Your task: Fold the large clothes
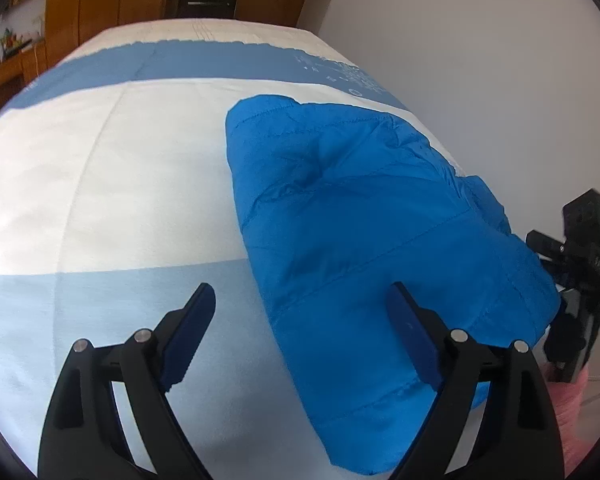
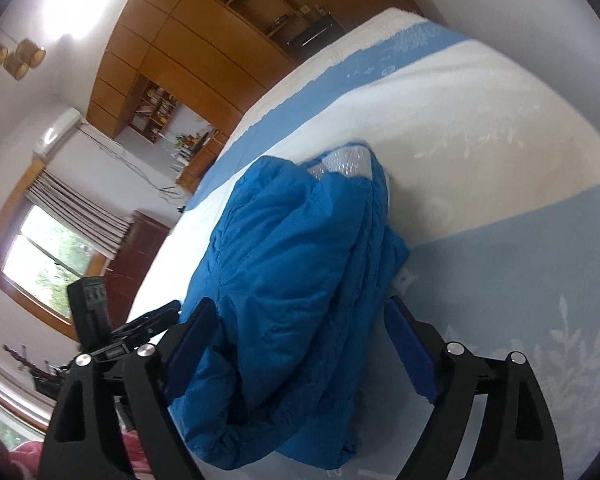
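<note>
On the bed (image 1: 100,184), with its blue and white cover, lies the folded blue jacket (image 1: 364,216), its near end cut off behind the left gripper (image 1: 300,332). That gripper tilts down, jaws wide, holding nothing. The right gripper (image 2: 296,344) straddles the jacket, jaws wide, pads not pressing.

The folded blue jacket (image 1: 372,232) is taking up the bed (image 1: 100,184) along the side nearest the pale wall (image 1: 480,60), leaving little passage there. The wide stretch of bedcover on its other side is lying bare and passable. The wooden wardrobe (image 2: 188,48) is standing well beyond the bed's far end.
</note>
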`<state>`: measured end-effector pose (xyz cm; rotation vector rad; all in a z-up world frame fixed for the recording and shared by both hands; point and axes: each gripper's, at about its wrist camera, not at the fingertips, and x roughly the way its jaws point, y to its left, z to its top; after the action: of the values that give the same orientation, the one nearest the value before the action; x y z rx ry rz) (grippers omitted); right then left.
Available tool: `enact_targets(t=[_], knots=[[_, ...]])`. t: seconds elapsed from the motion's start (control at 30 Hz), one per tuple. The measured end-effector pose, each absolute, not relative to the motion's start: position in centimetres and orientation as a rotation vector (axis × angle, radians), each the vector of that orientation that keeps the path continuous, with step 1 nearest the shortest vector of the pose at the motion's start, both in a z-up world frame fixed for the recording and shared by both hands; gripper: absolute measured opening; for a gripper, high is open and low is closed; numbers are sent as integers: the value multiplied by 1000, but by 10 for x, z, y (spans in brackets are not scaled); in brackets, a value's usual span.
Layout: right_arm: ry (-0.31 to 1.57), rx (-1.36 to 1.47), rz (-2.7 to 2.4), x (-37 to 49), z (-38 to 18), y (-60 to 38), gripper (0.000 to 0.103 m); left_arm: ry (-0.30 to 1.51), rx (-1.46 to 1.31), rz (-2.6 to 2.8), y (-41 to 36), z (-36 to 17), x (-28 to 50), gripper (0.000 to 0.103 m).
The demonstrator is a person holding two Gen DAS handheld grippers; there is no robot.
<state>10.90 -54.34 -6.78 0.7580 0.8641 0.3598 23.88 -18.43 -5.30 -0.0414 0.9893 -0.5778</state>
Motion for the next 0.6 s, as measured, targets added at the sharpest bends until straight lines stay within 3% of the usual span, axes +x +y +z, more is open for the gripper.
enact_targets(t=[0.6], knots=[[974, 892, 550, 137, -115, -518, 100, 1169, -381, -796, -181, -99, 280, 92]])
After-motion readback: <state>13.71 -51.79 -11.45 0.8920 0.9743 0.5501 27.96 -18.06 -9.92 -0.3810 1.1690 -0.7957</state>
